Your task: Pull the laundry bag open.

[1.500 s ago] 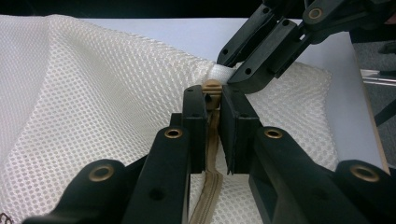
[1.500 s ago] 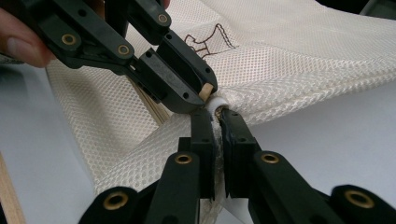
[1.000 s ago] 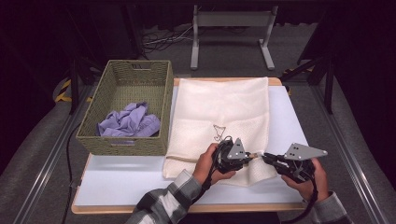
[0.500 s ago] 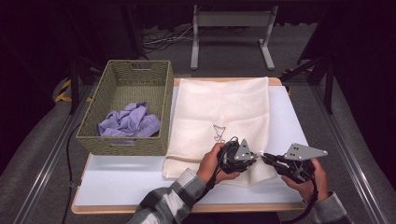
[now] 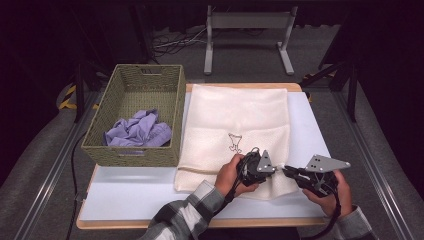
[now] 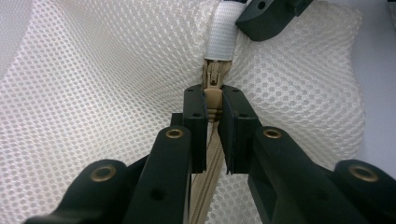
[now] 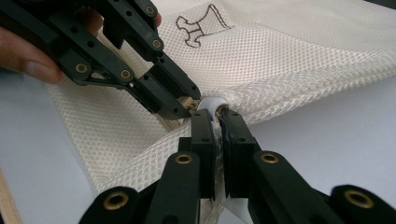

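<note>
While L tool grips zipper pull, high view hides it.

Left gripper clamped on tan zipper pull of white mesh bag, white end tab just beyond, another black jaw tip touching it.

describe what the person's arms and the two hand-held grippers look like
Both hand-held grippers are black, with linked jaw arms joined by brass-coloured rivets. The left hand-held gripper and the right hand-held gripper each carry a grey three-cornered plate on top, and a black cable trails from the right one. The person wears a black, grey and white plaid sleeve on the left arm.
</note>
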### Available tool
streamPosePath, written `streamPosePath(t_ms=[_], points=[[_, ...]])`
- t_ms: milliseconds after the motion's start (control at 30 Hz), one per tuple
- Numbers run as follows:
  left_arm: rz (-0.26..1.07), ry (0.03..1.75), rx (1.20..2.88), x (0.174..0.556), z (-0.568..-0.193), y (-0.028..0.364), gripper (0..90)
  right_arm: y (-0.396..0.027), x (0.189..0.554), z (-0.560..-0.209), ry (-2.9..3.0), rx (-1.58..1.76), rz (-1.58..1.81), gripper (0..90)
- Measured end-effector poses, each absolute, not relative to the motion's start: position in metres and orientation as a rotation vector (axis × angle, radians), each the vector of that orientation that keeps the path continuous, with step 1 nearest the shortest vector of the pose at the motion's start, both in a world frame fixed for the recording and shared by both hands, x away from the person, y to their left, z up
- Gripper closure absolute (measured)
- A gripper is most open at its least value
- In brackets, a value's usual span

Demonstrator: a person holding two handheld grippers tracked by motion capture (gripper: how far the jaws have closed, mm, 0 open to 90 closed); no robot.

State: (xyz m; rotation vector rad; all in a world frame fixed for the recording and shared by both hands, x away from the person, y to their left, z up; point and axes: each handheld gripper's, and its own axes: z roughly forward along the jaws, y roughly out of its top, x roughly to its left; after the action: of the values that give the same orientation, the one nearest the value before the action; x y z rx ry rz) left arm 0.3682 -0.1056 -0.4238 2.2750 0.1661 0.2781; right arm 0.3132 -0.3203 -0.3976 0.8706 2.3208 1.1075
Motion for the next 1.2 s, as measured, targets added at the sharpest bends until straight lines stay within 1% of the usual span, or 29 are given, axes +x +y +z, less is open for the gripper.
streamPosePath(t_ms=[233, 400, 667, 1200], points=[[0.244, 0.175, 2.280, 0.3703, -0.4261, -0.1075, 81.8, -0.3219, 0.3131, -0.3995, 2.306, 0.914, 1.098, 86.0], [0.244, 0.169, 2.300, 0.3708, -0.4270, -0.1121, 81.9, -0.3226, 0.3126, -0.3998, 2.301, 0.933, 1.075, 86.4], [0.205, 0.176, 2.281, 0.3736, -0.4278, -0.1126, 82.0, -0.3254, 0.3126, -0.3998, 2.294, 0.942, 1.062, 86.6], [0.208, 0.156, 2.285, 0.3730, -0.4253, -0.1122, 82.0, -0.3247, 0.3103, -0.3953, 2.288, 0.930, 1.066, 87.1]])
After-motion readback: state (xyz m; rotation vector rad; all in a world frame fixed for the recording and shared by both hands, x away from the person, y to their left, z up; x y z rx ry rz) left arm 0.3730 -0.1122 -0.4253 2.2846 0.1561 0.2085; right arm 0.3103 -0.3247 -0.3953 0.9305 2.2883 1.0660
